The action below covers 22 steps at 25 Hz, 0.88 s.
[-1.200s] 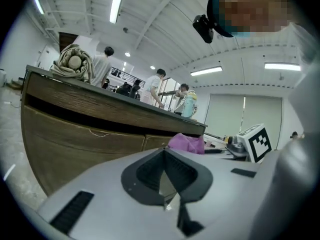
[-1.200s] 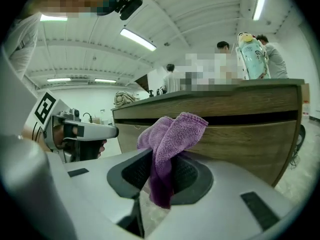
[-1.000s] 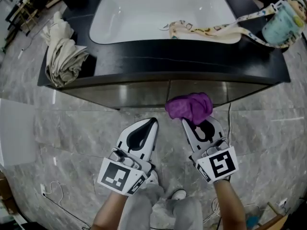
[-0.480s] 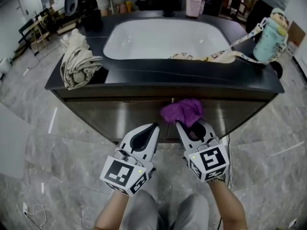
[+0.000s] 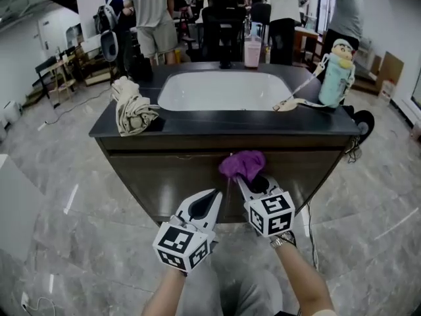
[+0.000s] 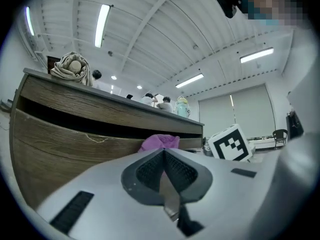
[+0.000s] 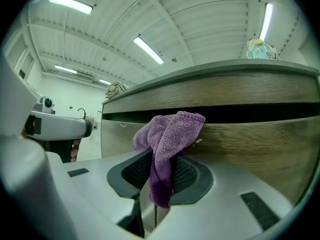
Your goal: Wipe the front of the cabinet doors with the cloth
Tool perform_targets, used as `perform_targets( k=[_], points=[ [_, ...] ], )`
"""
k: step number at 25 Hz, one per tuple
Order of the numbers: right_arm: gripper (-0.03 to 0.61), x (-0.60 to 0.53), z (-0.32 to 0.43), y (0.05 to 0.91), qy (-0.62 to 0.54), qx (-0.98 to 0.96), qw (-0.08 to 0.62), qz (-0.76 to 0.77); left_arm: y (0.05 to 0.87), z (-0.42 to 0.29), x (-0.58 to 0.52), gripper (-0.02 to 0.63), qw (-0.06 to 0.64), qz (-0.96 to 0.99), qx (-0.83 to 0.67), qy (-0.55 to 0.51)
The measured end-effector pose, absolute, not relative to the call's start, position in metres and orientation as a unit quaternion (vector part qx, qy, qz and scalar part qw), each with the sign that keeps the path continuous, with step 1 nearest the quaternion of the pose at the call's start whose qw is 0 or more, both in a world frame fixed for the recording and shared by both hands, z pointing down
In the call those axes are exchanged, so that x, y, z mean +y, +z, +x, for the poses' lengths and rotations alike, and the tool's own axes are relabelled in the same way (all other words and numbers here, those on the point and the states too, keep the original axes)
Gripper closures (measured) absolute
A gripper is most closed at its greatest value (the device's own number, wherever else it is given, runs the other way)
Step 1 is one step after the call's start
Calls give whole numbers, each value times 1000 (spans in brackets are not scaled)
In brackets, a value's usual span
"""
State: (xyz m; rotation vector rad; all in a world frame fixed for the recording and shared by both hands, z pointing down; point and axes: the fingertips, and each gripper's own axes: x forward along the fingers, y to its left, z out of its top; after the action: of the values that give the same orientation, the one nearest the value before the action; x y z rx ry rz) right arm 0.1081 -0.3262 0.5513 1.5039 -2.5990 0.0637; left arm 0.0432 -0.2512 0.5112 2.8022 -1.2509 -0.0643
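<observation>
It's an open, bright workroom with a grey marbled floor (image 5: 72,203), and people stand about among desks and chairs at the far end. In the middle stands a dark-topped vanity cabinet (image 5: 329,125) with a white oval basin (image 5: 220,91) sunk into it. The brown wood-grain cabinet doors (image 5: 164,180) face the person holding the tools.

On the top, at the left, lies a bundled beige fabric thing (image 5: 133,110). At the right stands a pale green bottle with a cartoon-figure cap (image 5: 334,78), its patterned strap trailing towards the basin. A pink tumbler (image 5: 252,52) stands behind the basin.

The right gripper (image 5: 248,179) is clamped on a crumpled purple terry cloth (image 5: 242,164). A fold of the cloth hangs down between the dark ribbed pads while the rest bunches out ahead of the tips. That bunch sits up against the top of the cabinet front, by the seam between the two doors and just under the dark recess below the countertop. I cannot be sure it actually presses on the wood.

The left gripper (image 5: 216,193) hangs just beside the right one, a little lower and short of the doors. Its jaws are closed tight together with nothing between them.
</observation>
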Motion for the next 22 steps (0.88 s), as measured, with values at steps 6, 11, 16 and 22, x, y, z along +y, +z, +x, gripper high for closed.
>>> perform_targets(
  k=[6, 11, 16, 22],
  points=[
    [475, -335, 104, 546, 19, -864, 79, 497, 507, 51, -252, 611, 52, 906, -420, -17],
    [476, -334, 112, 545, 23, -871, 66, 486, 500, 60, -257, 611, 58, 901, -430, -29],
    [476, -335, 126, 548, 25, -867, 44, 496, 508, 68, -254, 611, 39, 901, -431, -9],
    [474, -332, 172, 548, 30, -845, 36, 533, 522, 65, -239, 611, 42, 901, -432, 3]
  ],
)
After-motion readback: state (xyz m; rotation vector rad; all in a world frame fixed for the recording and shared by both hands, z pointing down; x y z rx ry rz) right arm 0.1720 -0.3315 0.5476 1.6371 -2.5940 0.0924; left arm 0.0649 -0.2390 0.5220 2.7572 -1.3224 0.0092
